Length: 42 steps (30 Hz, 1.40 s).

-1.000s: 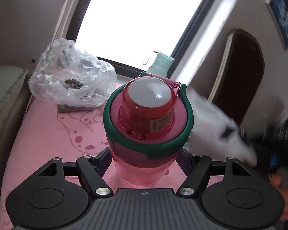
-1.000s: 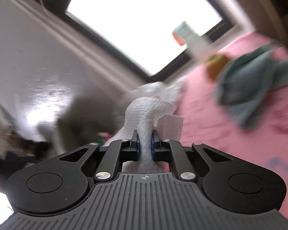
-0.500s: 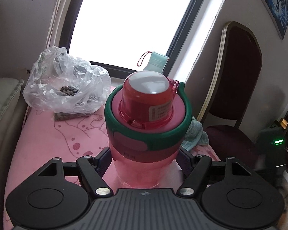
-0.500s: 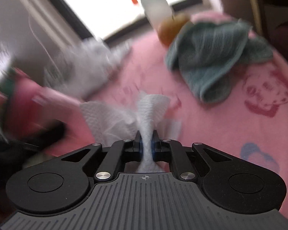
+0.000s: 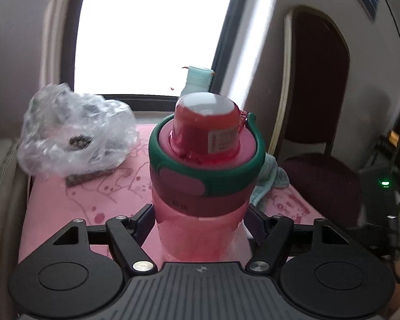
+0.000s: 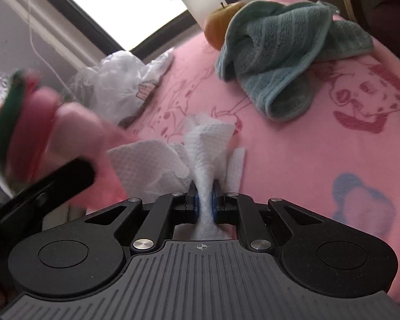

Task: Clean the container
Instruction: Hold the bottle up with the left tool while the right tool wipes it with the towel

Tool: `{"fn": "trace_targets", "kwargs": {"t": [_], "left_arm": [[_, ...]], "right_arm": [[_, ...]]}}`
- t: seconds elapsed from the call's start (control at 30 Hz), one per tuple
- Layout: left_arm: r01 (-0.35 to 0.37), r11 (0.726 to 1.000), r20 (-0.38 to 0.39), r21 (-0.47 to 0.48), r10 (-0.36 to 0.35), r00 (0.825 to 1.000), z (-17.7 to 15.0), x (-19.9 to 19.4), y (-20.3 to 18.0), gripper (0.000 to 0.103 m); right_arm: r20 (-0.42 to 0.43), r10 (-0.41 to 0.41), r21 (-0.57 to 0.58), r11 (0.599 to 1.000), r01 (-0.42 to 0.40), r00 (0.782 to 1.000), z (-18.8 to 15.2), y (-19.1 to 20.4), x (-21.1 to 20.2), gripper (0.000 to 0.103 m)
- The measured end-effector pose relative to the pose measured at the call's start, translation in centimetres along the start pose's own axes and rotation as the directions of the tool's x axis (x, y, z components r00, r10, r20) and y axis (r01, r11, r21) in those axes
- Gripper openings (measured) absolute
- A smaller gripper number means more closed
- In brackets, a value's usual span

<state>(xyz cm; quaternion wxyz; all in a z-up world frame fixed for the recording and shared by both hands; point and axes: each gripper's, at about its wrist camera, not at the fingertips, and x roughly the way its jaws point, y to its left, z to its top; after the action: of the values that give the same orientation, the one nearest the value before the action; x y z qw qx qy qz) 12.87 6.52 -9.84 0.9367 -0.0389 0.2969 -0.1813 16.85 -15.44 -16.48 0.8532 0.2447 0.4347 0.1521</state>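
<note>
Left tongs (image 5: 201, 220) clamp pink bottle (image 5: 202, 186) by body, upright above pink surface (image 5: 74, 200). Keep it steady, bring towel against side, wipe round. Right tongs (image 6: 204, 200) pinch white paper towel (image 6: 208, 144), just beside bottle's base. Bottle: translucent pink, red cap, green collar loop, lid shut.

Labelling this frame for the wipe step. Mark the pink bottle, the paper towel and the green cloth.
pink bottle (image 5: 200, 229): left wrist view, on its translucent body between the jaws.
paper towel (image 6: 205, 144): right wrist view, on the bunched part above the jaws.
green cloth (image 6: 282, 61): right wrist view, on its folded middle.
</note>
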Motion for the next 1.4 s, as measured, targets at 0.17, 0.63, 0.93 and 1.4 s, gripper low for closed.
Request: {"fn": "trace_targets", "kwargs": {"t": [0.17, 0.63, 0.93, 1.4], "left_arm": [[-0.033, 0.993, -0.045, 0.112, 0.038, 0.998, 0.9, 1.1, -2.1, 0.070], [-0.480, 0.870, -0.093, -0.115, 0.472, 0.877, 0.1, 2.9, -7.9, 0.083], [-0.417, 0.909, -0.061, -0.021, 0.415, 0.908, -0.4, 2.3, -7.4, 0.070], [0.015, 0.989, -0.018, 0.149, -0.013, 1.000, -2.3, -1.3, 0.1, 0.070]], "right_arm": [[0.123, -0.044, 0.013, 0.999, 0.042, 0.991, -0.2, -0.5, -3.9, 0.013], [0.206, -0.101, 0.046, 0.995, 0.093, 0.973, -1.5, -2.7, -7.0, 0.016], [0.208, -0.097, 0.026, 0.995, 0.093, 0.973, -1.8, -2.6, -7.0, 0.017], [0.189, 0.056, -0.339, 0.941, 0.012, 0.980, -1.5, 4.6, -5.2, 0.020]]}}
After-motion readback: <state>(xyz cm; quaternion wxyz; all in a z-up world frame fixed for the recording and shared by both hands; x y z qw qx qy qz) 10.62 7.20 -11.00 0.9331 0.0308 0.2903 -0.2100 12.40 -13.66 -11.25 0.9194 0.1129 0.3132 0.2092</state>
